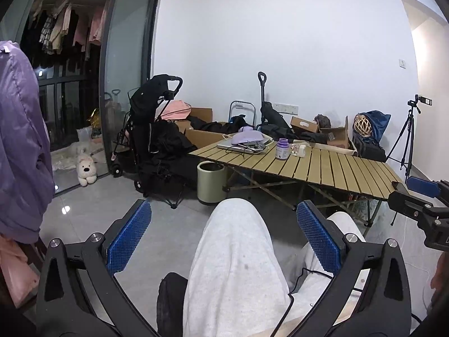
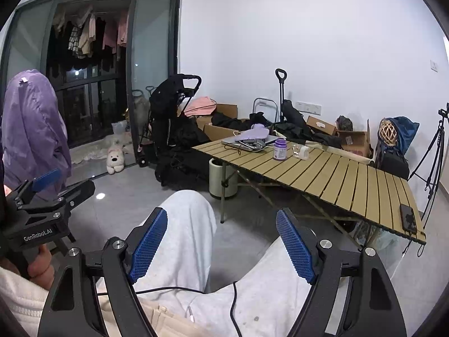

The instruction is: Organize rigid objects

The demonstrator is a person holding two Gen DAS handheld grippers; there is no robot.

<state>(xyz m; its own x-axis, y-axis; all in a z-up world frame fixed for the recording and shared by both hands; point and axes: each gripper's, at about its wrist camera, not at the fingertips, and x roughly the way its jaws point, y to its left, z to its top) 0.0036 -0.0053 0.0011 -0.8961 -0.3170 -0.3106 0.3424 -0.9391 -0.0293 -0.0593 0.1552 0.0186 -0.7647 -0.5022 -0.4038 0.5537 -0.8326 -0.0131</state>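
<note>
A slatted folding table (image 1: 331, 168) (image 2: 350, 179) stands ahead. On its far end are a purple-lidded white bottle (image 1: 282, 148) (image 2: 280, 148), a small white container (image 1: 300, 150) (image 2: 304, 152) beside a small clear item (image 2: 296, 148), and a laptop (image 1: 238, 146) (image 2: 247, 141) with a purple cap (image 1: 248, 137) (image 2: 255, 133) on it. A black phone (image 2: 408, 216) lies on the near right corner. My left gripper (image 1: 224, 219) is open and empty above my knees. My right gripper (image 2: 221, 224) is open and empty, also far from the table.
A beige bin (image 1: 211, 182) (image 2: 223, 179) stands under the table's left end. A black stroller (image 1: 157, 129) (image 2: 174, 123), cardboard boxes (image 1: 334, 133), bags and a tripod (image 1: 407, 140) line the wall. A purple jacket (image 1: 19, 140) (image 2: 33, 129) hangs at left. My legs (image 1: 233, 266) fill the foreground.
</note>
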